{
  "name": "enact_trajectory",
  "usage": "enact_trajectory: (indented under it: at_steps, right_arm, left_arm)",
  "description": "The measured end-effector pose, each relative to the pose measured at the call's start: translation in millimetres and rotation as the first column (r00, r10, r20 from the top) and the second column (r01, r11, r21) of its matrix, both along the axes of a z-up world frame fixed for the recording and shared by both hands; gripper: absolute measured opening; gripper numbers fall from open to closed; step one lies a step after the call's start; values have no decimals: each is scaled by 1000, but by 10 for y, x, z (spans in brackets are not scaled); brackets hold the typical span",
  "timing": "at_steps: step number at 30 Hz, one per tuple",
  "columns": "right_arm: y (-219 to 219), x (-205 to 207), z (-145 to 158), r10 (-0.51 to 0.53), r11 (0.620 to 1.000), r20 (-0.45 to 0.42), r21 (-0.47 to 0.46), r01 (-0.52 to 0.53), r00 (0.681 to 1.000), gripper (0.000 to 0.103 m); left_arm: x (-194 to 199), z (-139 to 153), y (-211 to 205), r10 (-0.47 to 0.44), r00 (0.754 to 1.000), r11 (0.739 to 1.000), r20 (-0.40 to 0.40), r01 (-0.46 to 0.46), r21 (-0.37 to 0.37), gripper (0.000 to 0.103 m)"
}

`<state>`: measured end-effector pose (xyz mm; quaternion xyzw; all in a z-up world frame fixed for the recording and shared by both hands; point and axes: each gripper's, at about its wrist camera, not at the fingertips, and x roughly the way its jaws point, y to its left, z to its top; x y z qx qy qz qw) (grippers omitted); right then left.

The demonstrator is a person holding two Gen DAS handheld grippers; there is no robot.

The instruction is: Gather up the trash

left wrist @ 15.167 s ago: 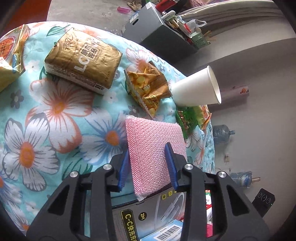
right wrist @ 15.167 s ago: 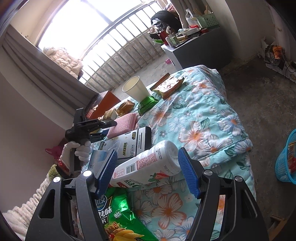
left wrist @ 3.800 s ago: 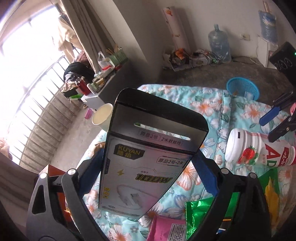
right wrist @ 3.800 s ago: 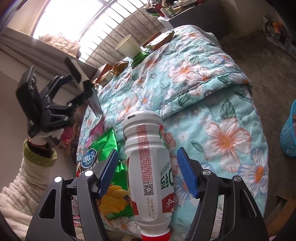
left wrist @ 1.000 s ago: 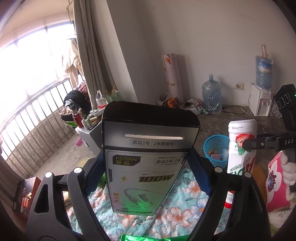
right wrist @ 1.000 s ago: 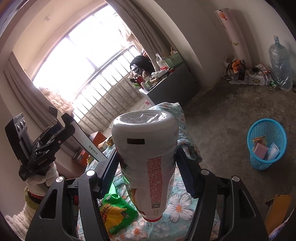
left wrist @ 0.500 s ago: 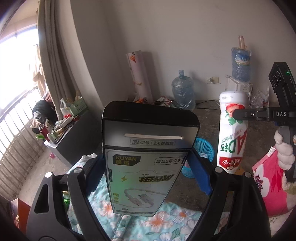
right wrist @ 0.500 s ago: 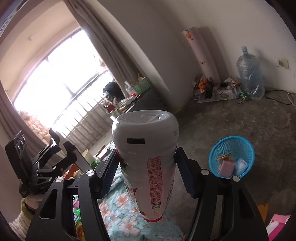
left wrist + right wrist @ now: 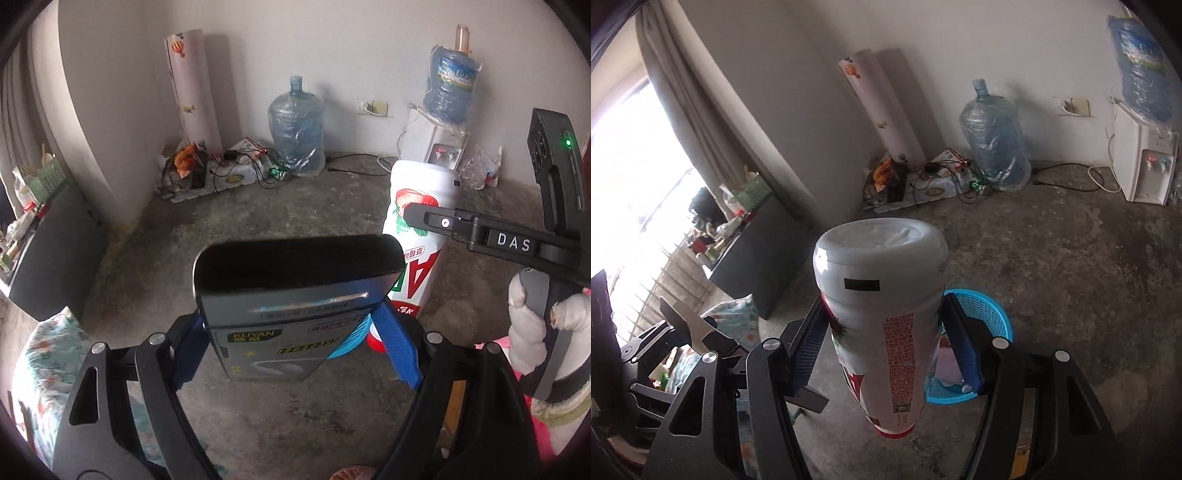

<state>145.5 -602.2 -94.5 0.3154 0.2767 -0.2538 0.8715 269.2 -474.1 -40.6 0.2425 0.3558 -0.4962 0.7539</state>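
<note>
My left gripper (image 9: pixel 293 345) is shut on a black and grey cable box (image 9: pixel 295 295), held upright and tipped forward above the concrete floor. Behind the box a sliver of the blue trash basket (image 9: pixel 351 339) shows. My right gripper (image 9: pixel 882 339) is shut on a white strawberry drink bottle (image 9: pixel 882 295), held with its red cap downward. The blue basket (image 9: pixel 982 310) stands on the floor just behind the bottle, with a few pieces of trash inside. In the left wrist view the bottle (image 9: pixel 417 206) hangs to the right of the box. The box (image 9: pixel 698 328) shows edge-on at the left of the right wrist view.
The flowered quilt's edge (image 9: pixel 48 354) lies at the lower left. A dark cabinet (image 9: pixel 764 251) stands by the curtain. Against the wall are a paper roll (image 9: pixel 192 85), a cable clutter (image 9: pixel 229 166), a water jug (image 9: pixel 297 129) and a dispenser (image 9: pixel 1145 162).
Both grippers have swung away from the bed and tilted down toward the floor, still carrying the box and the bottle. The blue basket is now close behind them.
</note>
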Motion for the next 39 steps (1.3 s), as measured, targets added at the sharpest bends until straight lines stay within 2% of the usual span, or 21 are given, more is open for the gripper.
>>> enact_trajectory:
  at_steps: [5, 9, 11, 14, 16, 17, 21, 24, 29, 34, 39]
  right_arm:
    - [-428, 248, -558, -45, 995, -31, 87, 47, 999, 61]
    - [-692, 426, -1182, -75, 978, -93, 187, 91, 993, 62]
    - [-832, 479, -1611, -67, 949, -138, 296, 106, 988, 63]
    - [-972, 413, -2190, -98, 871, -229, 451, 195, 968, 64]
    - [-991, 289, -2369, -127, 838, -220, 498, 224, 967, 64]
    - [-979, 241, -2398, -137, 834, -219, 501, 232, 966, 64]
    - [-971, 95, -2388, -153, 846, -217, 475, 241, 964, 66]
    - [-950, 27, -2421, -160, 832, -217, 496, 249, 963, 66]
    - [-893, -130, -2342, -169, 822, -149, 524, 223, 974, 66]
    - [-639, -321, -2049, -186, 842, -95, 497, 209, 978, 66]
    - [-221, -528, -1547, -186, 890, -37, 418, 184, 982, 66]
  left_arm:
    - [299, -624, -569, 34, 995, 997, -94, -27, 72, 74]
    - [472, -1106, -857, 77, 980, 991, -183, -56, 119, 75]
    - [549, -1373, -959, 127, 965, 981, -229, -87, 176, 81]
    - [559, -1554, -966, 177, 950, 971, -257, -125, 204, 81]
    - [554, -1596, -919, 175, 942, 973, -286, -120, 199, 81]
    - [550, -1604, -886, 169, 943, 973, -285, -114, 199, 81]
    - [486, -1474, -739, 140, 960, 977, -241, -94, 193, 81]
    - [464, -1304, -605, 136, 966, 979, -219, -97, 180, 81]
    - [414, -856, -309, 128, 968, 984, -214, -98, 149, 81]
    - [353, -239, 217, 109, 976, 992, -187, -94, 86, 81]
    - [199, 377, 974, 126, 979, 992, -163, -125, 20, 81]
